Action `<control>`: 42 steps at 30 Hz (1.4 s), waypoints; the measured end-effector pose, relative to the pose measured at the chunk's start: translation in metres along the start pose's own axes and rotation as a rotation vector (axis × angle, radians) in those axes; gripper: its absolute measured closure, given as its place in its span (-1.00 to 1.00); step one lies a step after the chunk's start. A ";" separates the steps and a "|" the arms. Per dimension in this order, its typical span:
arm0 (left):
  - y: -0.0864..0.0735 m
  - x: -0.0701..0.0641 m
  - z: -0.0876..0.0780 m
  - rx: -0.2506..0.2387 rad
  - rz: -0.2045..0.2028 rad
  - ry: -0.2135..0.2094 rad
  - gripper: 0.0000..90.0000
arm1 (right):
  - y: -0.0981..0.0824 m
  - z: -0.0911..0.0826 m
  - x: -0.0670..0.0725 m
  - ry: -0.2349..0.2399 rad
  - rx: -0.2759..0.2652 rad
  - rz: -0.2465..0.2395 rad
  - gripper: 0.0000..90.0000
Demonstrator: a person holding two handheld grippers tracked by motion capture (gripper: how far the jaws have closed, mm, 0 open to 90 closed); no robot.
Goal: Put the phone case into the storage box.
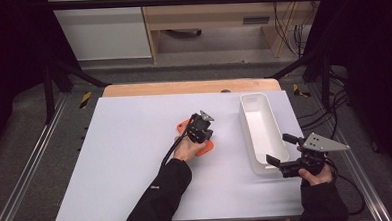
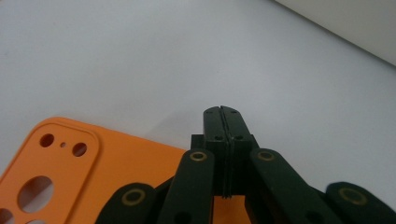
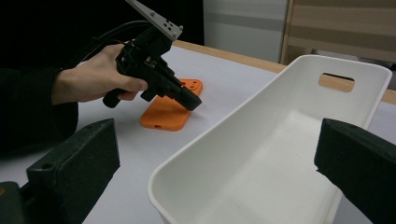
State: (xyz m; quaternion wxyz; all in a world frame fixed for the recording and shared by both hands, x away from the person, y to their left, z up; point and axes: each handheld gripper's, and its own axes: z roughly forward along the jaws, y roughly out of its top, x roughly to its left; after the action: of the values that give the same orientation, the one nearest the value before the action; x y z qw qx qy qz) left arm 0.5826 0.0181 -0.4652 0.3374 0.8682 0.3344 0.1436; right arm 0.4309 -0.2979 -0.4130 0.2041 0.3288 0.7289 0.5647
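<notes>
- High view: the left gripper [image 1: 200,126] hangs over the middle of the white table [image 1: 126,158], pointing down at an orange phone case [image 1: 206,147] that lies flat on the board.
- Left gripper view: the two black jaws are pressed flat together with nothing between them; their tips sit just past the long edge of the phone case [image 2: 116,163], over bare table [image 2: 140,60]. Whether the tips touch the surface cannot be told.
- The case lies back side up, with its raised camera panel and round holes at the end away from the person.
- Right gripper view: the left gripper [image 3: 191,100] reaches down to the far edge of the phone case [image 3: 166,114], its tip at or just above that edge.
- The right gripper [image 1: 281,152] is held at the table's right side, jaws spread wide and empty, straddling the near end of a long white bin [image 1: 249,125].
- The bin [image 3: 280,93] stands upright just right of the case, with a slot handle in its far wall.
</notes>
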 end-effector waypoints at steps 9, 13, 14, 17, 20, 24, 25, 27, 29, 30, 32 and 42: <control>-0.001 0.000 0.002 0.016 0.024 -0.006 0.99 | 0.000 -0.001 0.000 -0.003 -0.002 0.001 -0.99; 0.000 0.000 0.002 0.024 0.034 -0.010 0.99 | 0.000 -0.001 0.000 -0.004 -0.001 0.003 -0.99; 0.000 0.000 0.001 0.027 0.040 -0.010 0.99 | 0.000 0.000 0.000 -0.003 -0.001 0.003 -0.99; 0.001 0.001 0.001 0.037 0.054 -0.017 0.99 | 0.000 0.000 0.000 -0.002 0.000 0.002 -0.99; 0.000 0.002 -0.001 0.048 0.057 -0.027 0.99 | 0.000 0.000 0.000 -0.002 0.001 0.001 -0.99; -0.001 0.002 -0.003 0.066 0.069 -0.028 0.99 | 0.000 0.000 0.000 -0.004 0.002 0.002 -0.99; -0.001 0.002 -0.004 0.071 0.074 -0.030 0.99 | 0.000 0.000 0.000 -0.004 0.000 0.002 -0.99; -0.002 0.001 -0.006 0.083 0.090 -0.029 0.99 | 0.000 0.000 0.000 -0.005 0.000 0.002 -0.99; -0.003 0.002 -0.008 0.092 0.102 -0.031 0.99 | 0.000 0.000 0.000 -0.004 0.001 0.001 -0.99; -0.004 0.002 -0.009 0.093 0.104 -0.031 0.99 | 0.000 0.000 0.000 -0.006 0.001 0.002 -0.99; -0.006 0.002 -0.011 0.094 0.112 -0.035 0.99 | 0.000 0.000 0.000 -0.005 0.002 0.001 -0.99; -0.015 0.003 -0.021 0.120 0.156 -0.046 0.99 | 0.000 0.000 0.000 -0.007 0.003 0.002 -0.99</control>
State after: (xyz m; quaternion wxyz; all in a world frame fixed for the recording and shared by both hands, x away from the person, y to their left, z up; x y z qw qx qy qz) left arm 0.5677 0.0385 -0.4595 0.2804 0.9132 0.2660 0.1290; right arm 0.4307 -0.2982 -0.4127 0.2058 0.3317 0.7288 0.5626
